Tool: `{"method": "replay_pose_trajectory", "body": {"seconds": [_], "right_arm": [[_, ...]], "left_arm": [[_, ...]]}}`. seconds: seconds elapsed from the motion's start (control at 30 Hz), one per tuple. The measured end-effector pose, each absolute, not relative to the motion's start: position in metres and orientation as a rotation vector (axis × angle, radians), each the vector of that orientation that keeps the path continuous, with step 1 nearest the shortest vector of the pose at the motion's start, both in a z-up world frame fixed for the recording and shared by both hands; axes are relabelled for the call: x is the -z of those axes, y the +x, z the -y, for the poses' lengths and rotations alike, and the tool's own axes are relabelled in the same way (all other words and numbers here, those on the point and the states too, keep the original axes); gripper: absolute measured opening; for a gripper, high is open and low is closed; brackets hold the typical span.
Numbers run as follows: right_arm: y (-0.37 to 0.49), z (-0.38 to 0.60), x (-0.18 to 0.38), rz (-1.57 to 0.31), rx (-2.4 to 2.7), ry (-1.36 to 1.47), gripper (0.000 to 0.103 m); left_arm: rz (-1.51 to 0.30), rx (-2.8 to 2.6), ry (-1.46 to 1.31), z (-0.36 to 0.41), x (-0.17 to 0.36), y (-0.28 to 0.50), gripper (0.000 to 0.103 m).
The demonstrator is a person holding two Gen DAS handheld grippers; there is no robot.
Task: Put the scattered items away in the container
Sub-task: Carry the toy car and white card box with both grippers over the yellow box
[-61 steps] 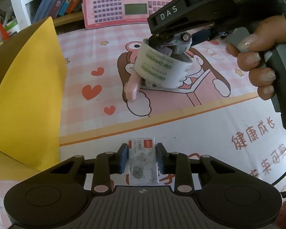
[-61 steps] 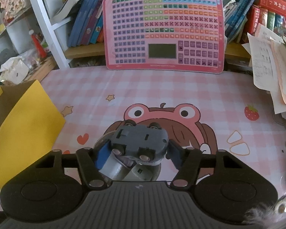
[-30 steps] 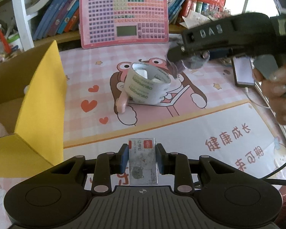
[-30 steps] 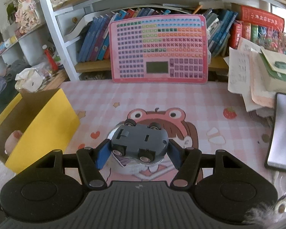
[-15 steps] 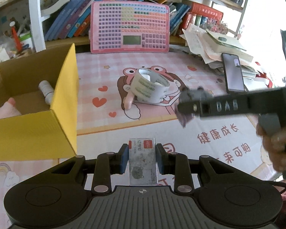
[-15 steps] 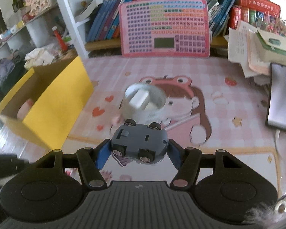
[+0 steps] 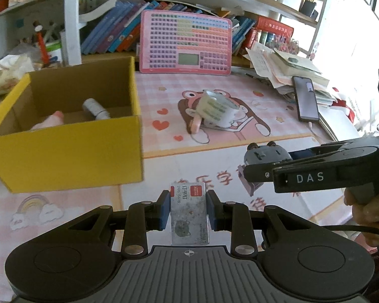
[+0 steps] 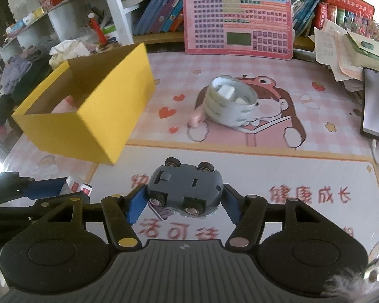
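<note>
The yellow box (image 7: 63, 149) at ten o'clock on the tabletop (image 7: 278, 123) holds a grey tube (image 7: 96, 108) and something pink (image 7: 49, 122). The left gripper (image 7: 188, 208) jaws, nearly closed, pinch a staples box (image 7: 188, 212). The right gripper (image 8: 183, 202) jaws, half spread, clamp an upturned toy car (image 8: 185, 189).

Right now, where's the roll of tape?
The roll of tape lies mid-table on the cartoon mat, propped on a pink item, right of the yellow box and left of the phone.
</note>
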State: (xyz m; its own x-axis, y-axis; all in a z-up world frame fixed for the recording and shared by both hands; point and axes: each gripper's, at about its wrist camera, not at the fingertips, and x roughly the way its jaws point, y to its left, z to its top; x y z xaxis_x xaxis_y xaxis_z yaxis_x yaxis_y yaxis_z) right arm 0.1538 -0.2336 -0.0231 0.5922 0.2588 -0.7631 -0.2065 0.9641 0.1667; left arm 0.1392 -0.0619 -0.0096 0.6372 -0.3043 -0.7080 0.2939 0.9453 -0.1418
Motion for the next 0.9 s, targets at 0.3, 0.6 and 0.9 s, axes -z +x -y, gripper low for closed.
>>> {"method": "replay_pose_trajectory", "body": {"seconds": [0.3, 0.6, 0.9], "right_arm": [[0.119, 0.18, 0.024, -0.917, -0.284, 0.042, 0.061], [0.088, 0.136, 0.024, -0.916, -0.28, 0.025, 0.061], [0.067, 0.099, 0.025, -0.918, -0.289, 0.001, 0.061]], "left_arm": [[-0.806, 0.345, -0.026, 0.011, 0.007, 0.106, 0.029], [-0.798, 0.367, -0.036, -0.029, 0.009, 0.081, 0.029], [-0.779, 0.375, -0.05, -0.065, 0.008, 0.063, 0.029]]}}
